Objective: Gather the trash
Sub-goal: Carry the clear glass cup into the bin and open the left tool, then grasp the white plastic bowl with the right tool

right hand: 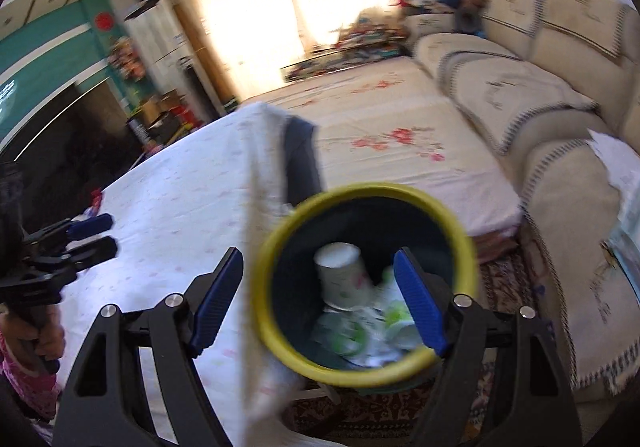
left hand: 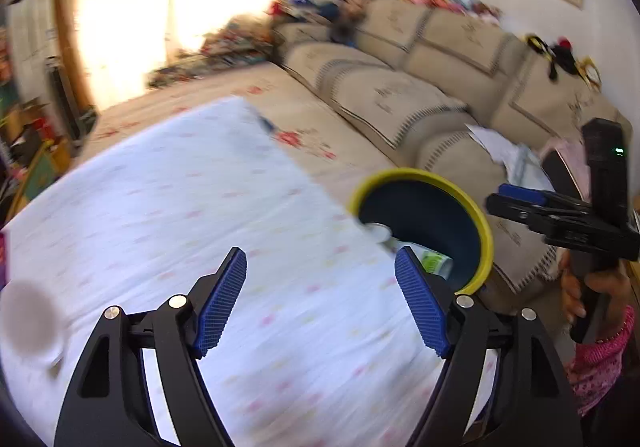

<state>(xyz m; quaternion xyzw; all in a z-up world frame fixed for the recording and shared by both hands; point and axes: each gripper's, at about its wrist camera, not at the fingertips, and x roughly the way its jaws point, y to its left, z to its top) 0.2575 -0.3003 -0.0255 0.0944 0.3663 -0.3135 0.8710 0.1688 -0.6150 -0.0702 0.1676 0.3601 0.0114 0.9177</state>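
My left gripper (left hand: 320, 299) is spread wide over the white cloth (left hand: 180, 227), nothing between its pads. My right gripper (right hand: 318, 299) is spread too, empty, at lower centre above the bin (right hand: 276, 343). Inside the bin lie a paper cup (right hand: 344, 275) and crumpled wrappers (right hand: 372, 331). The bin stands beside the cloth's edge, near the sofa (right hand: 532, 99).

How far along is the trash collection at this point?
Done: paper cups and wrappers already lie in the yellow-rimmed bin. In hand: nothing; left gripper and right gripper are both open. Left: a blurred round item remains on the tablecloth.
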